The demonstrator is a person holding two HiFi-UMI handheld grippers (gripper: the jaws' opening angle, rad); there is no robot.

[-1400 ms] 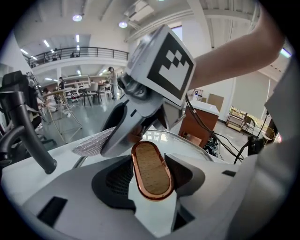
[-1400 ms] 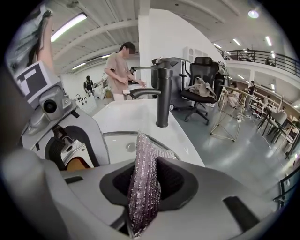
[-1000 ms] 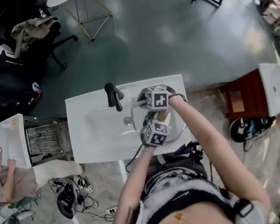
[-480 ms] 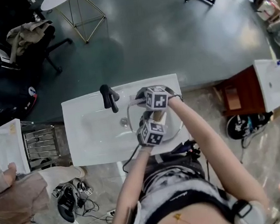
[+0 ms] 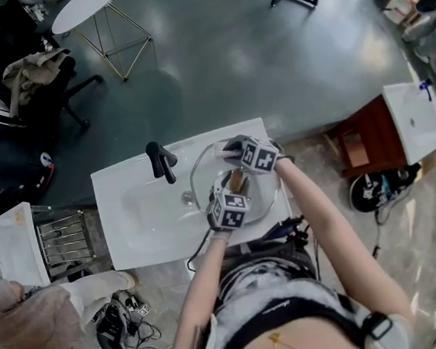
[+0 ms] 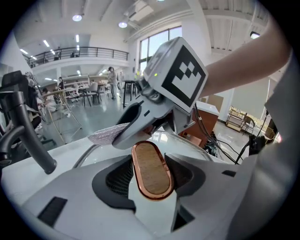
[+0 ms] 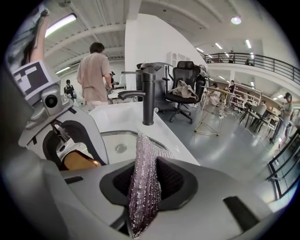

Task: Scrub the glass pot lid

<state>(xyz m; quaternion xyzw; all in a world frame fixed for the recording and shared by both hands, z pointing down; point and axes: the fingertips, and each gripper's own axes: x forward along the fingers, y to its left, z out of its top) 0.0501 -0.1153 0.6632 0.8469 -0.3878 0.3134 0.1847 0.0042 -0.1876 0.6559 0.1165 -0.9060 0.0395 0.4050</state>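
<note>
The glass pot lid (image 5: pixel 205 196) is held tilted over the white sink. My left gripper (image 5: pixel 235 186) is shut on the lid's oval wood-and-copper knob (image 6: pixel 151 169), which sits between its jaws (image 6: pixel 150 172). My right gripper (image 5: pixel 227 148) is shut on a silvery mesh scrub cloth (image 7: pixel 143 187) at the far side of the lid. In the left gripper view that cloth (image 6: pixel 107 135) sticks out to the left of the right gripper (image 6: pixel 133 123). The right gripper view shows the left gripper (image 7: pixel 61 129) on the knob (image 7: pixel 80 161), with the sink drain (image 7: pixel 121 148) beyond.
A black faucet (image 5: pixel 160 161) stands at the back of the white sink counter (image 5: pixel 131 234), left of the lid. A person (image 7: pixel 93 70) stands beyond the counter. An office chair (image 5: pixel 31 78) and a wire-legged table (image 5: pixel 107 22) are on the floor behind.
The right gripper has slid along the lid's far side with the cloth and rolled. The left gripper has kept its hold on the knob in place.
</note>
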